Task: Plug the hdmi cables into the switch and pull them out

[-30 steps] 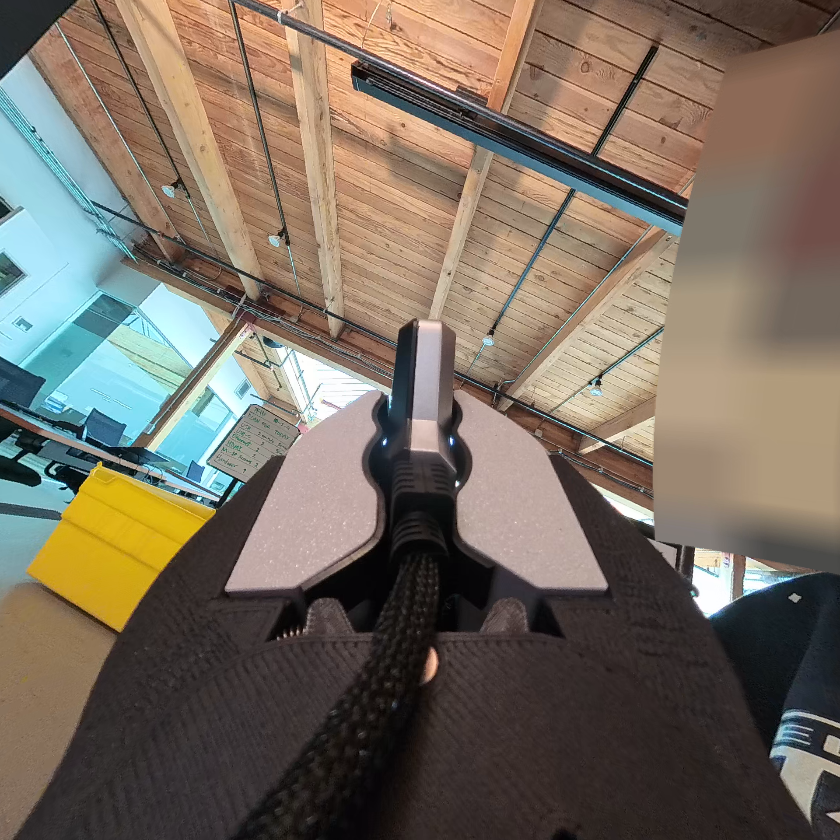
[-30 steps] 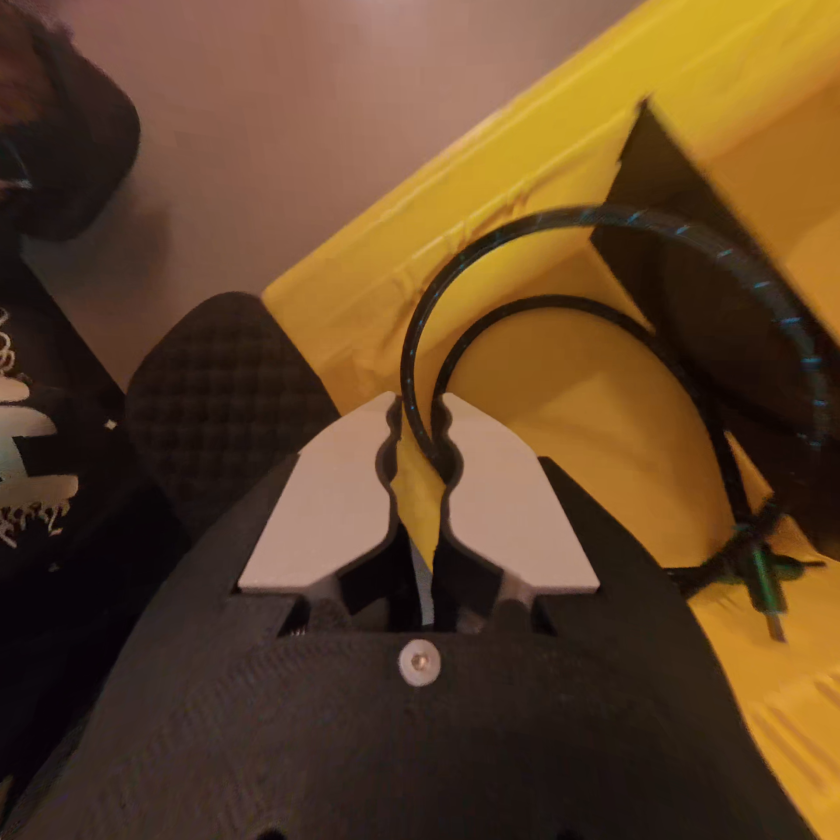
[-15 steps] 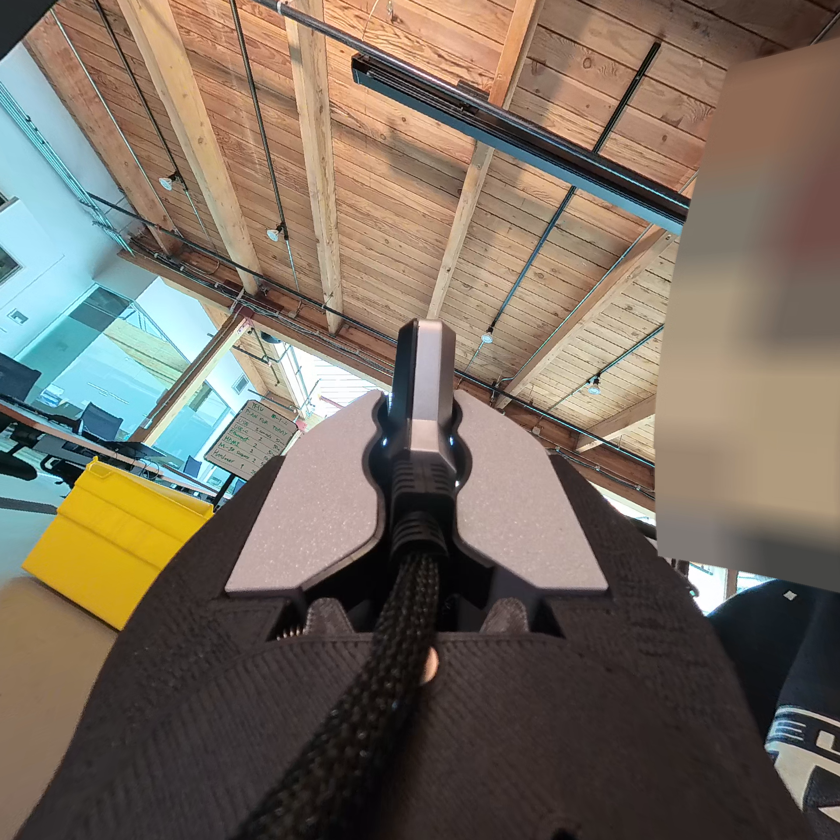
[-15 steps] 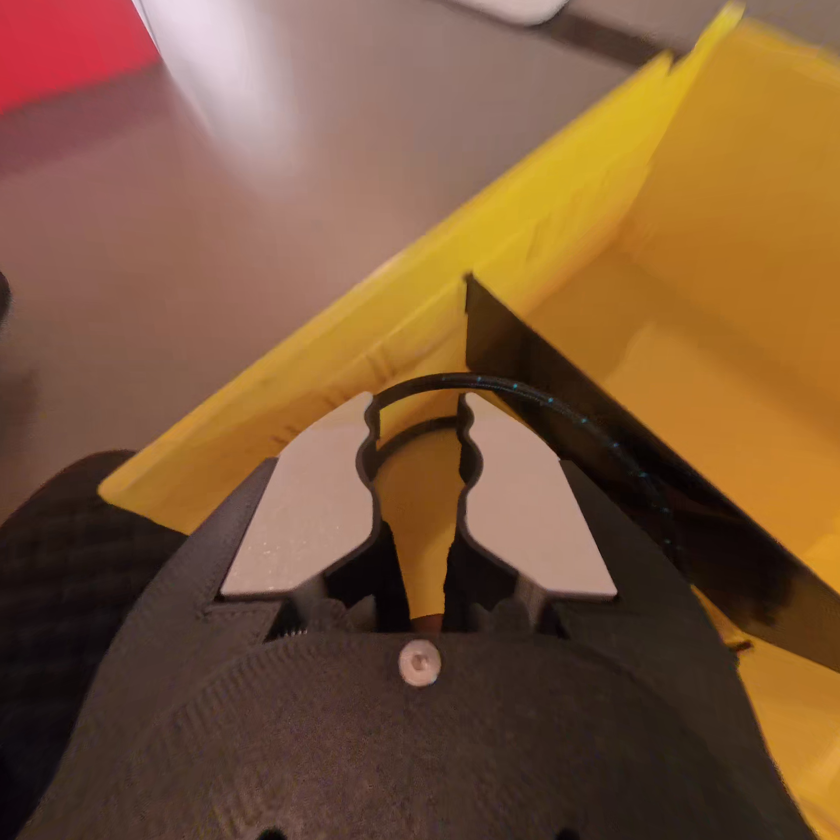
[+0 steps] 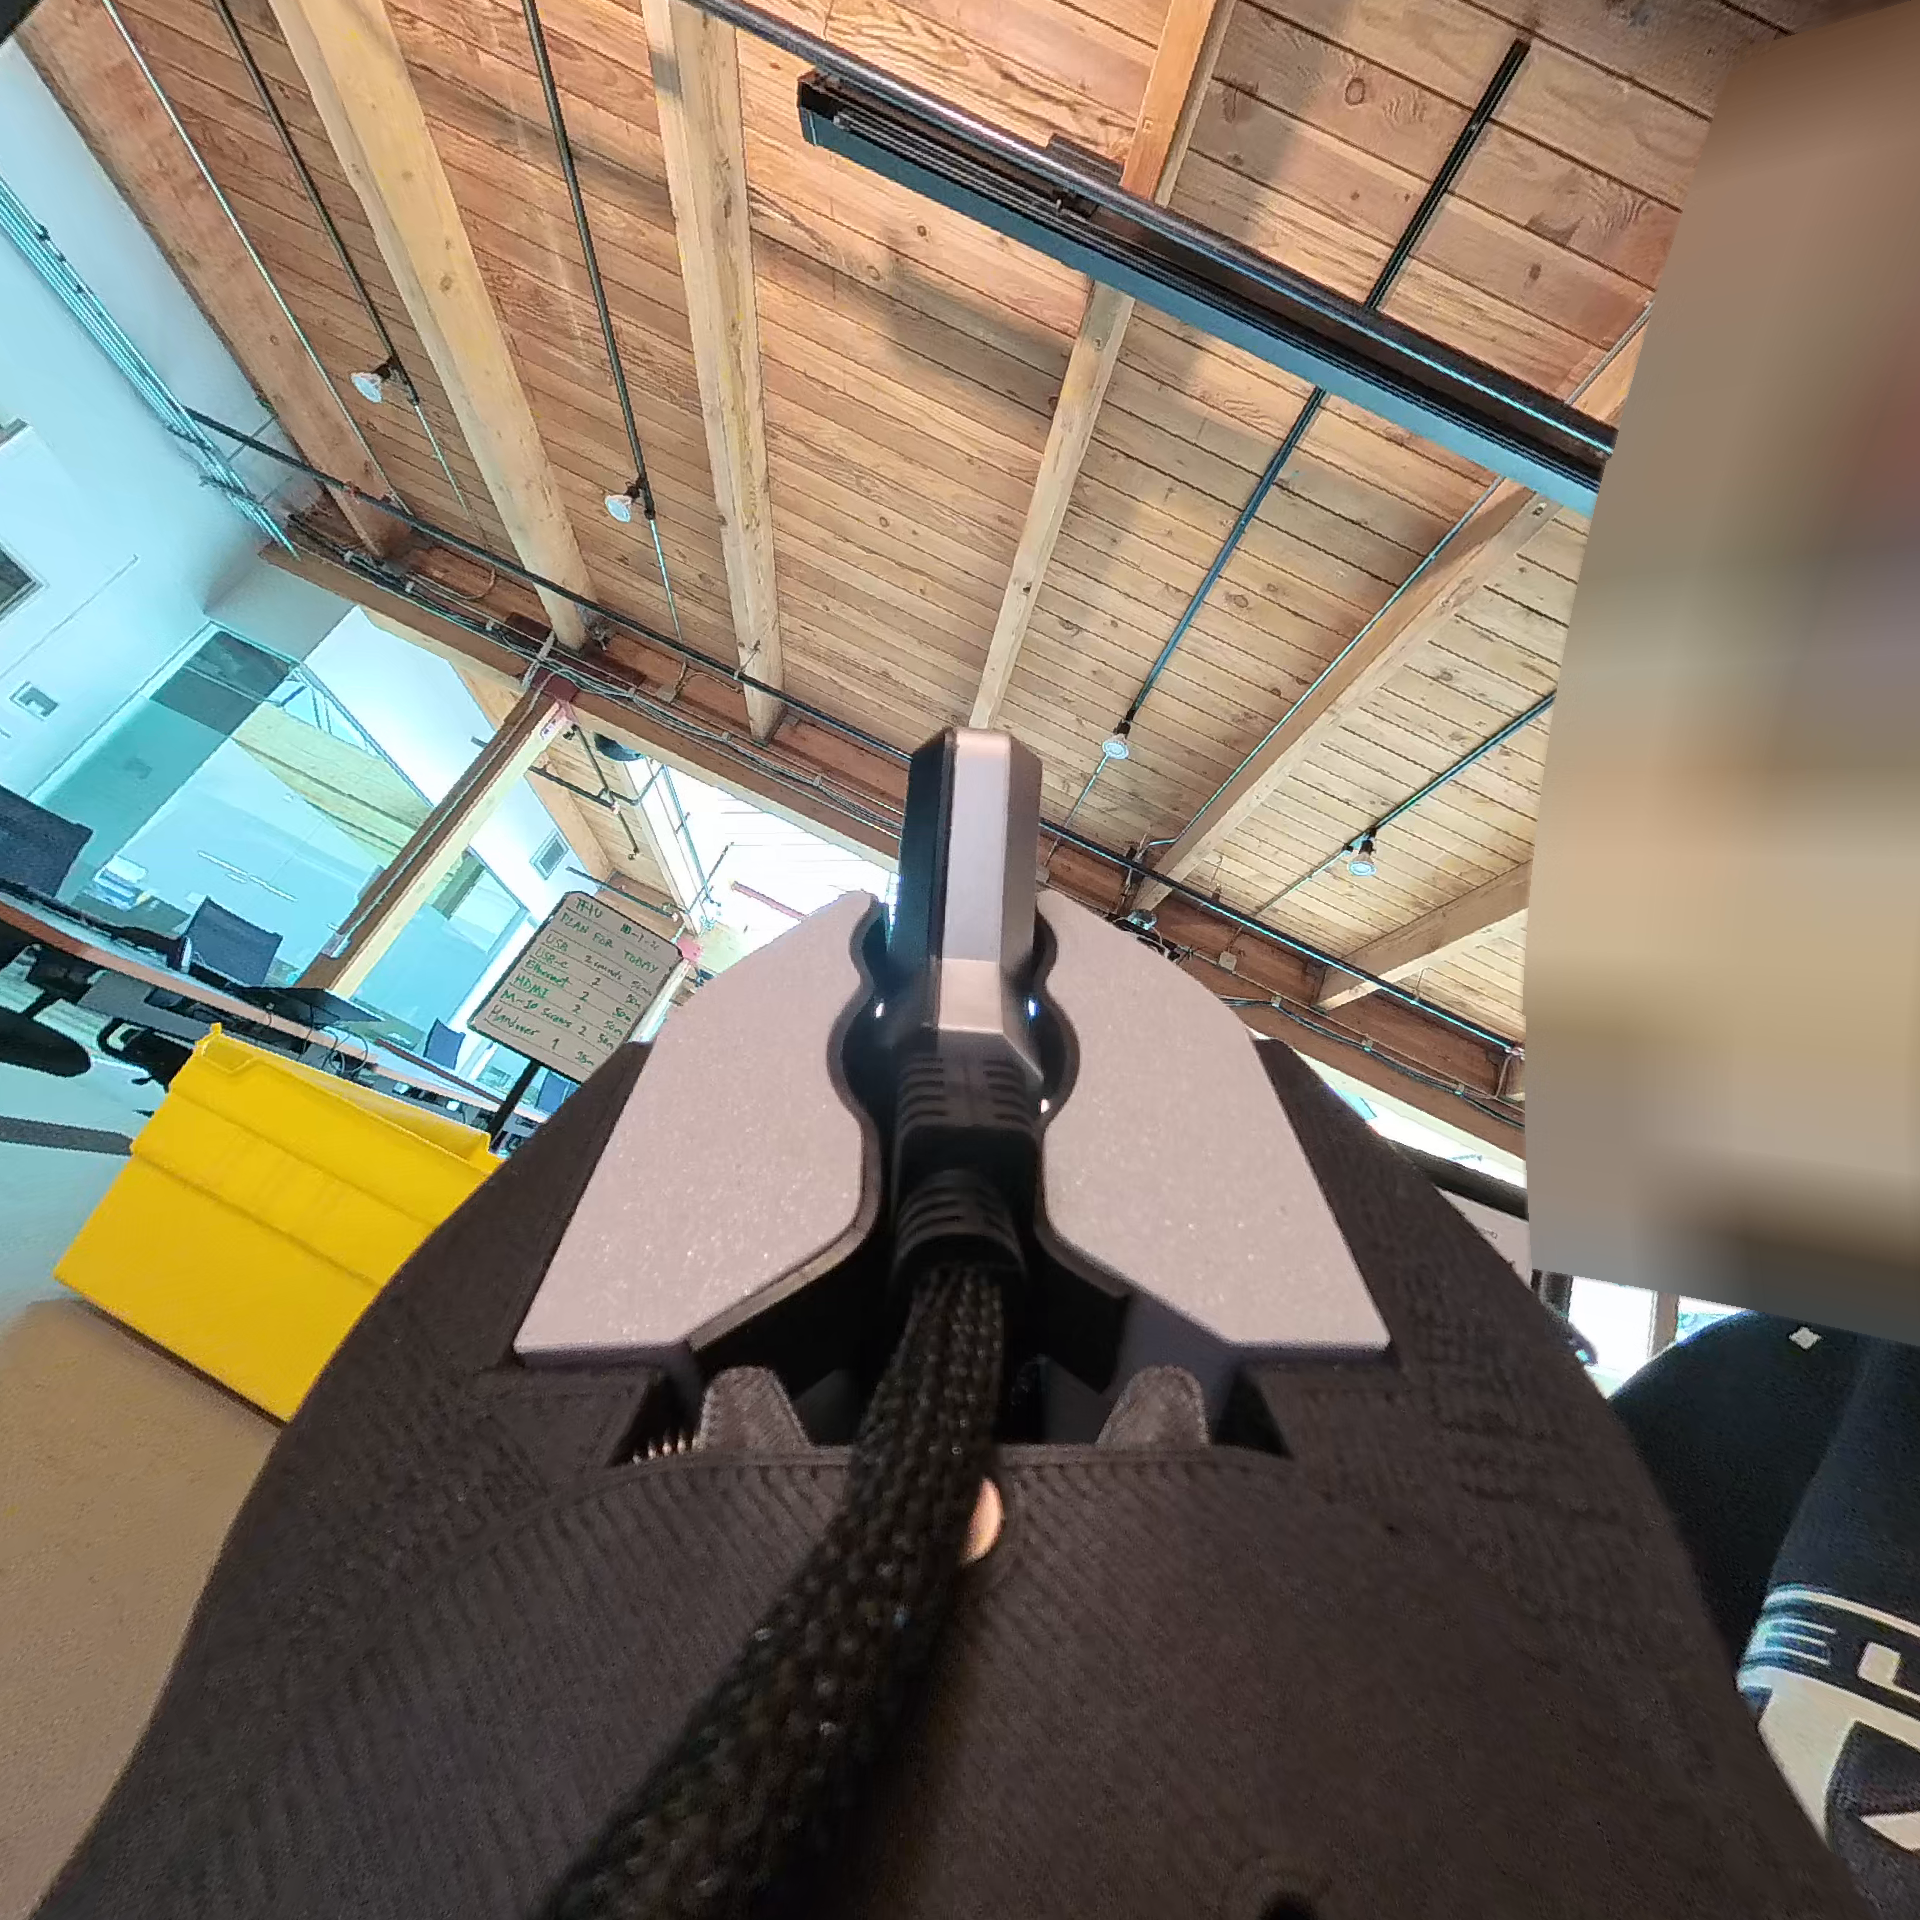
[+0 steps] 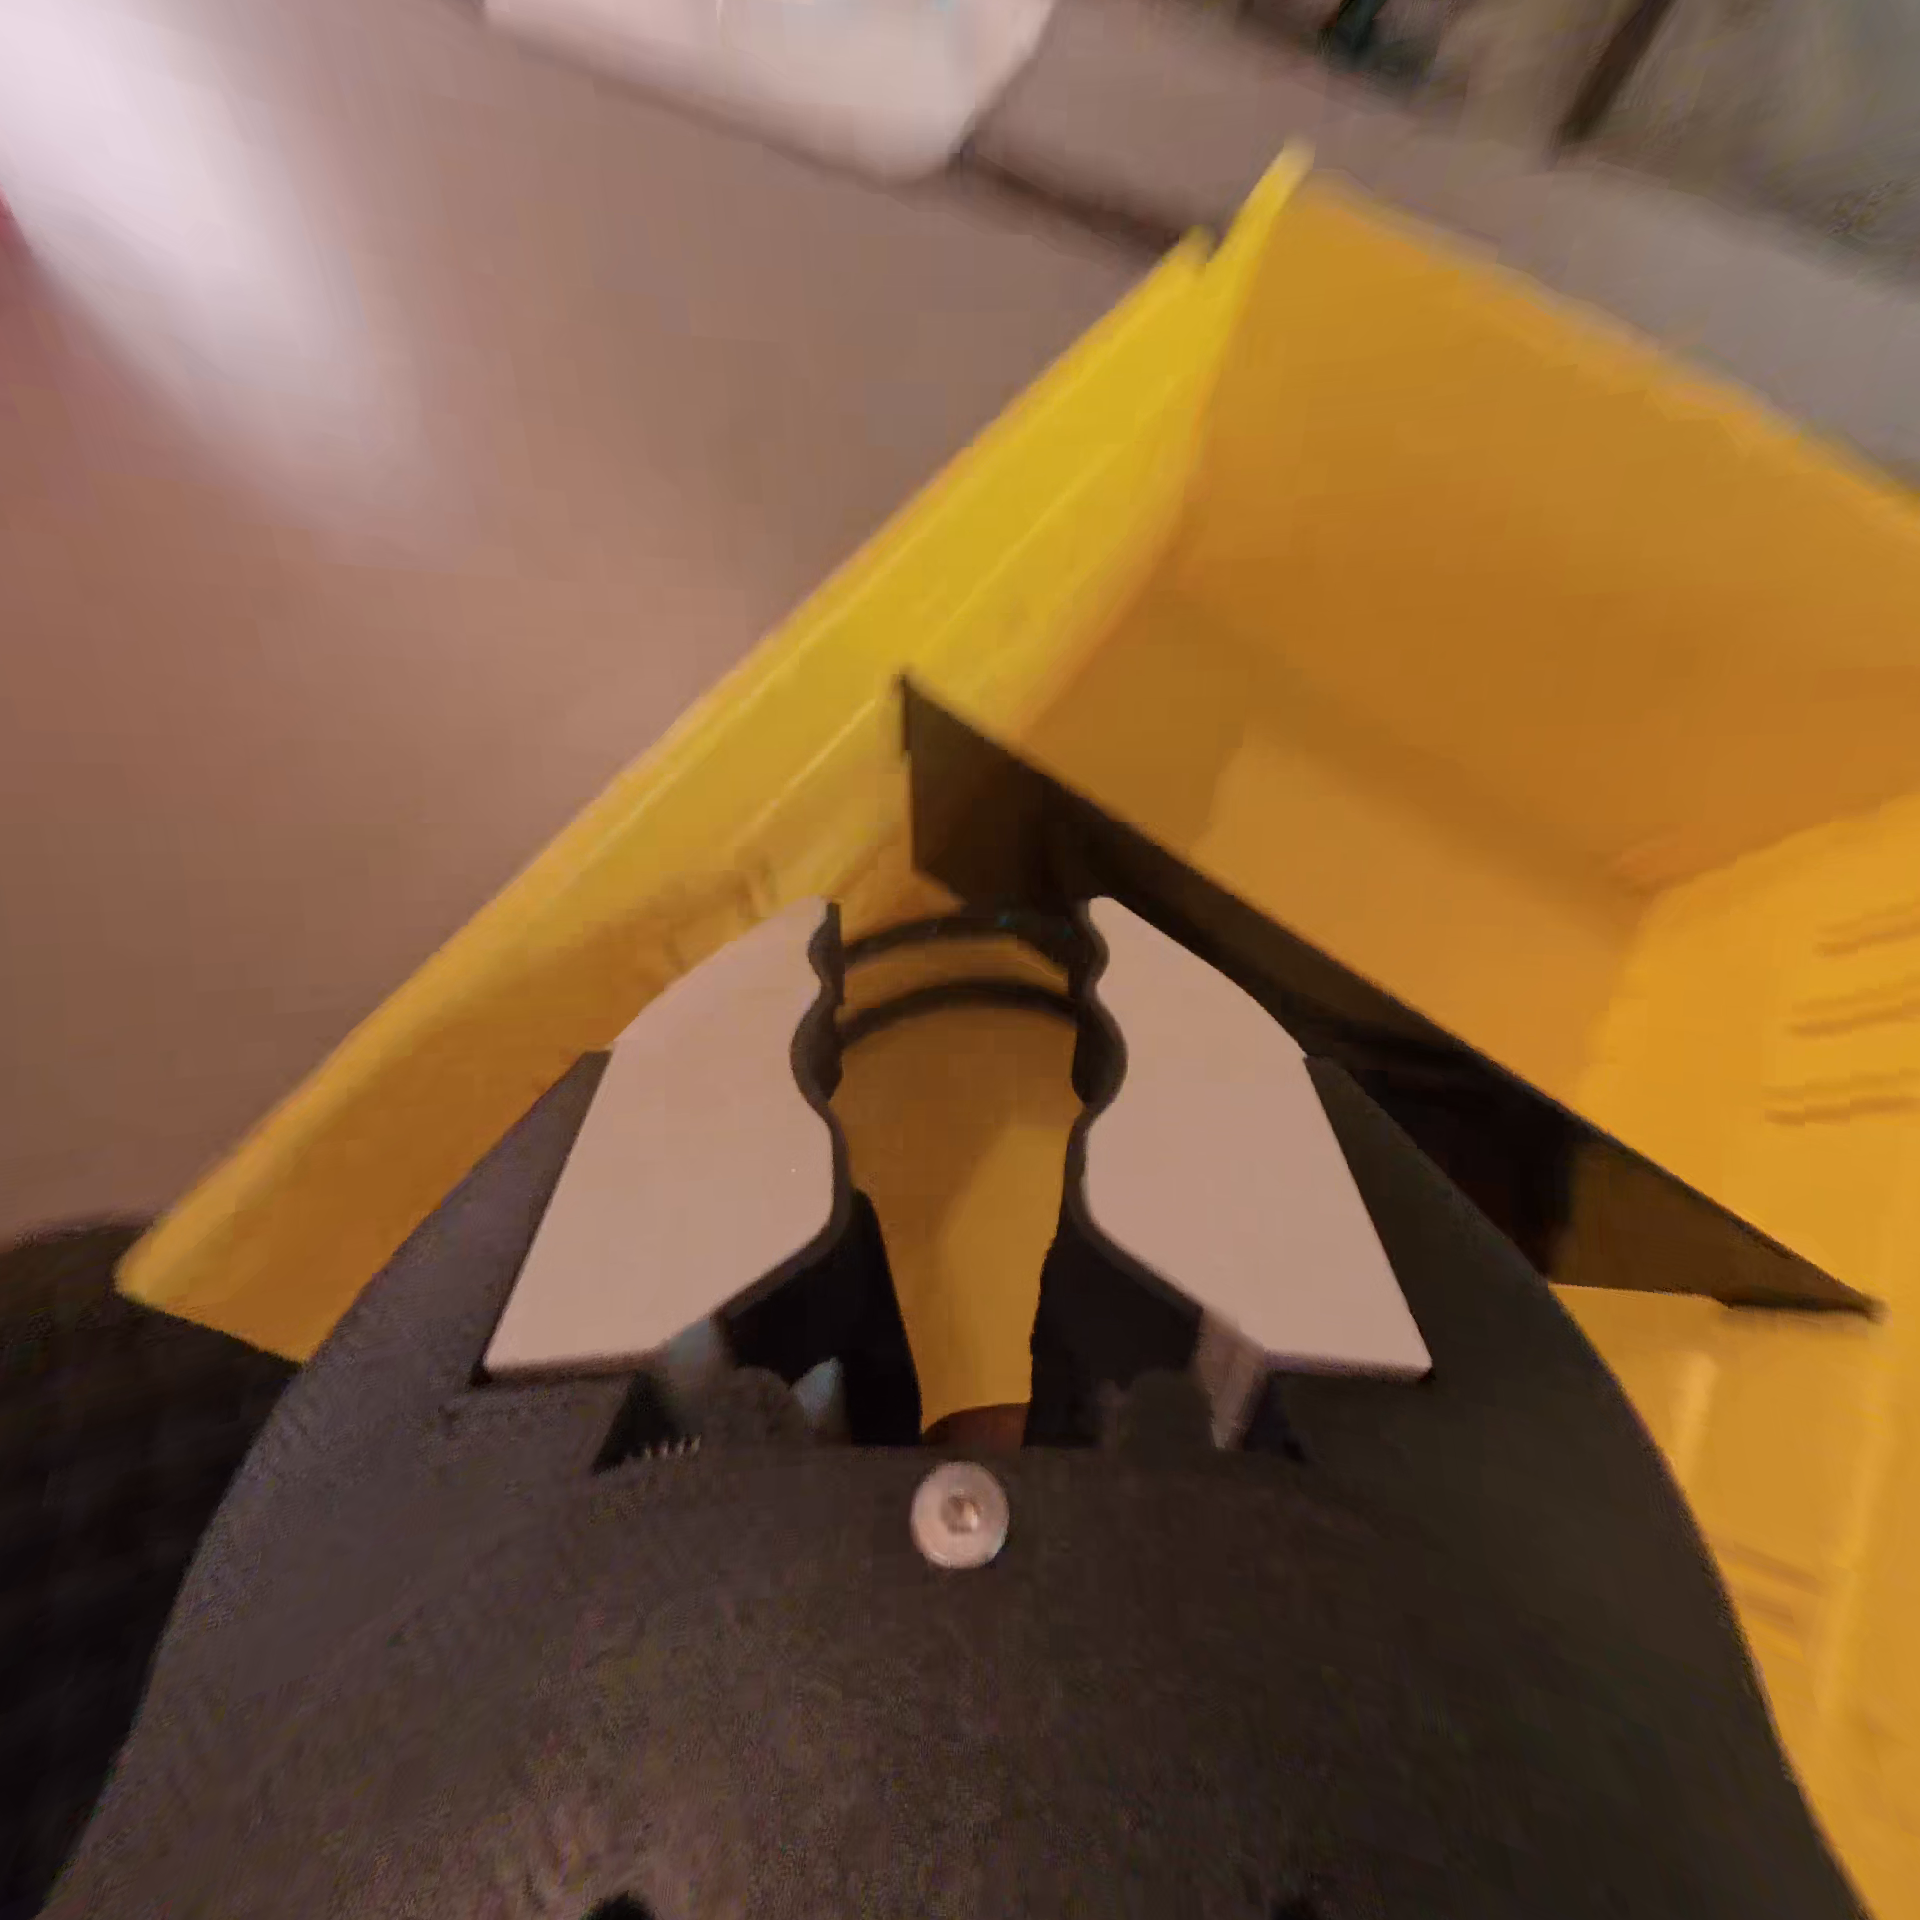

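My left gripper points up at the ceiling and is shut on a slim grey HDMI switch. The switch's black braided cable runs back between the fingers toward the camera. My right gripper is open and empty, tilted down over a yellow bin. Two loops of thin black HDMI cable lie in the bin and show in the gap just beyond the fingertips, untouched. The cable's plugs are hidden. The right wrist view is motion-blurred.
A black divider panel stands across the bin just past the right fingertips. The bin sits on a beige table and also shows in the left wrist view. A person's dark shirt is close at the right.
My right gripper's jaws have opened from nearly shut around the cable loop to wide apart, and it has swung along the bin. The left gripper still holds the switch, barely moved.
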